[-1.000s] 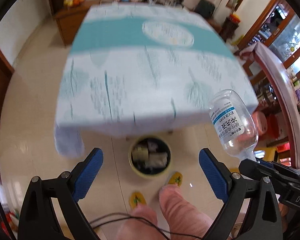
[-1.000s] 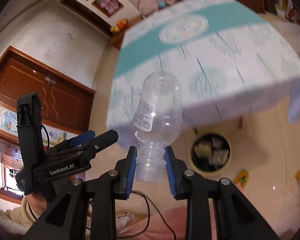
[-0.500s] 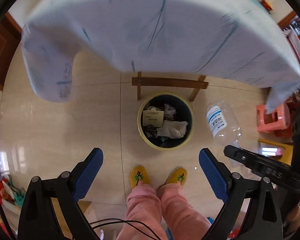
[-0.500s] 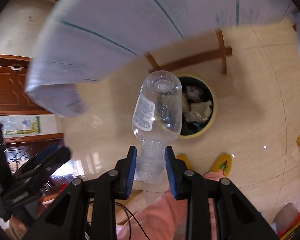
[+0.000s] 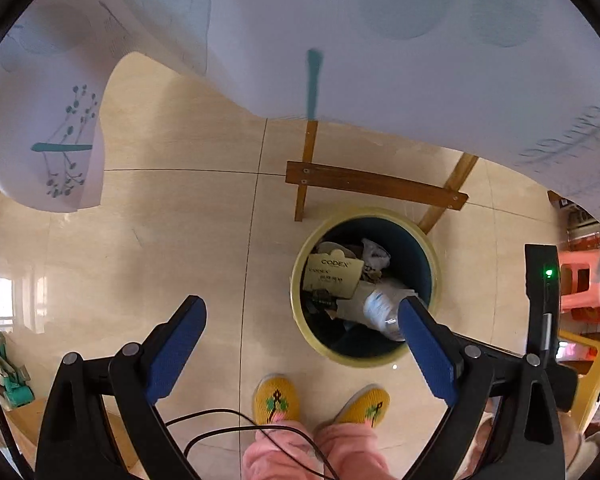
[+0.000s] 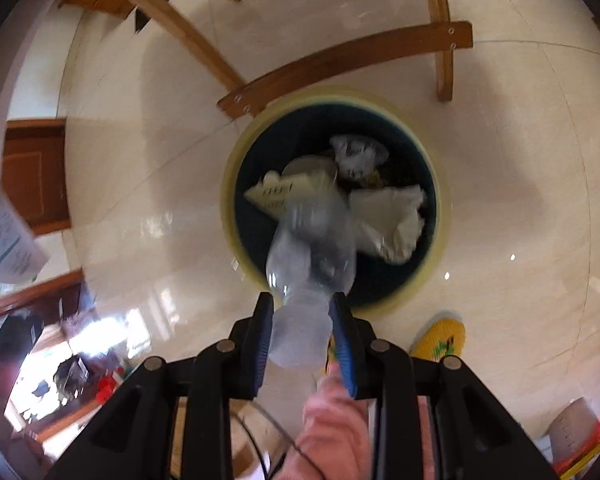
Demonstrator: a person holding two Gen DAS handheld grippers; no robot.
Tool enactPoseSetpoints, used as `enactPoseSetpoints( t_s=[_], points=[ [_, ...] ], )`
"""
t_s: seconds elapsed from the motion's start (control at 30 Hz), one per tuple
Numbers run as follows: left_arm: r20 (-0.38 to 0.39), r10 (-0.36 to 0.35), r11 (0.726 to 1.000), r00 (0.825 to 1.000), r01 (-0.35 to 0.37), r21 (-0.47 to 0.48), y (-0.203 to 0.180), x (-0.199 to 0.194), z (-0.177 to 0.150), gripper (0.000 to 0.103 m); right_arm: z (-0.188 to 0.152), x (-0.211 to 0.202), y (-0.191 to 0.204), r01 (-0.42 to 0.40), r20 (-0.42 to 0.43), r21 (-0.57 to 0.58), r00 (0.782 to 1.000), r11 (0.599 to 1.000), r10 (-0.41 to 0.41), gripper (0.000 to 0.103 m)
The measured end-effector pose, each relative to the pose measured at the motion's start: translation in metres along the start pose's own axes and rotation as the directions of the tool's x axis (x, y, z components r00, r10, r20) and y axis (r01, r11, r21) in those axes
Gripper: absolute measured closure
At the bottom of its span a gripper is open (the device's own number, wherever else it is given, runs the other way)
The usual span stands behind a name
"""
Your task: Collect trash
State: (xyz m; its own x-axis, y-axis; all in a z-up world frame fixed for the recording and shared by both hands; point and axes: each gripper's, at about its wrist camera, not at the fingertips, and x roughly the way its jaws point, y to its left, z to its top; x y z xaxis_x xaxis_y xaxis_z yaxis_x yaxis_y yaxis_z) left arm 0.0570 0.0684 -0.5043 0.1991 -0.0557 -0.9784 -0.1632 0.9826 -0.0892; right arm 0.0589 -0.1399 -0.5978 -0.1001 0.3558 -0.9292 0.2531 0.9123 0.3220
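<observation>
Left gripper [image 5: 300,344]: fingers wide apart, holding nothing, hanging over the floor left of the bin [image 6: 440,240]. Right gripper [image 6: 302,332]: fingers clamped on the bottle [image 6: 312,248] neck, body pointing down over the bin's near rim. Risk: released here, the bottle may strike the rim, or bounce off the piled paper, and roll onto the floor.

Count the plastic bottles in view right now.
1. A clear plastic bottle, gripped at its neck by the right gripper, body pointing down over the open trash bin. The bin holds paper and wrappers; more bottles may be buried underneath.
</observation>
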Motion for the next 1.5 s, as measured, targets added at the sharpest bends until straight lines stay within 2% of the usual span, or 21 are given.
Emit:
enactPoseSetpoints(
  t_s=[0.07,0.1,0.23,0.43,0.6,0.77,1.13,1.3,1.5],
  points=[
    [-0.005,0.003,1.000,1.000,-0.003,-0.003,0.003,0.006,0.000,0.007,0.002,0.009,0.000,0.002,-0.001,0.012,1.000,1.000,-0.002,0.047],
    [-0.011,0.007,1.000,1.000,-0.007,-0.003,0.005,0.009,-0.001,0.007,0.001,0.011,0.001,-0.011,-0.004,0.012,1.000,1.000,0.011,0.045],
    [-0.027,0.007,1.000,1.000,-0.007,0.003,0.005,0.012,-0.004,0.007,-0.002,0.000,0.007,-0.025,0.020,-0.030,0.999,0.999,0.026,0.046],
    [-0.007,-0.004,0.999,1.000,0.004,0.031,-0.001,-0.001,-0.003,0.007,-0.011,-0.039,0.014,-0.014,0.122,-0.085,0.992,0.996,0.025,0.045],
    [0.024,-0.038,0.998,0.999,0.037,0.055,-0.017,-0.018,0.003,0.007,-0.019,-0.083,0.017,0.004,0.239,-0.108,0.971,0.994,0.022,0.045],
    [0.037,-0.067,0.996,0.997,0.064,0.060,-0.029,-0.042,0.008,0.007,-0.028,-0.123,0.023,0.031,0.311,-0.131,0.950,0.991,0.011,0.045],
    [0.087,-0.039,0.997,0.995,0.033,0.070,-0.045,-0.124,0.016,0.007,-0.057,-0.221,0.036,0.050,0.387,-0.143,0.922,0.989,0.009,0.045],
    [0.126,-0.033,0.996,0.991,0.022,0.086,-0.054,-0.186,0.021,0.007,-0.069,-0.276,0.046,0.063,0.414,-0.154,0.910,0.986,0.007,0.045],
    [0.135,-0.021,0.990,0.991,0.002,0.142,-0.070,-0.252,0.021,0.007,-0.085,-0.355,0.066,0.115,0.471,-0.185,0.882,0.976,-0.015,0.044]
  ],
)
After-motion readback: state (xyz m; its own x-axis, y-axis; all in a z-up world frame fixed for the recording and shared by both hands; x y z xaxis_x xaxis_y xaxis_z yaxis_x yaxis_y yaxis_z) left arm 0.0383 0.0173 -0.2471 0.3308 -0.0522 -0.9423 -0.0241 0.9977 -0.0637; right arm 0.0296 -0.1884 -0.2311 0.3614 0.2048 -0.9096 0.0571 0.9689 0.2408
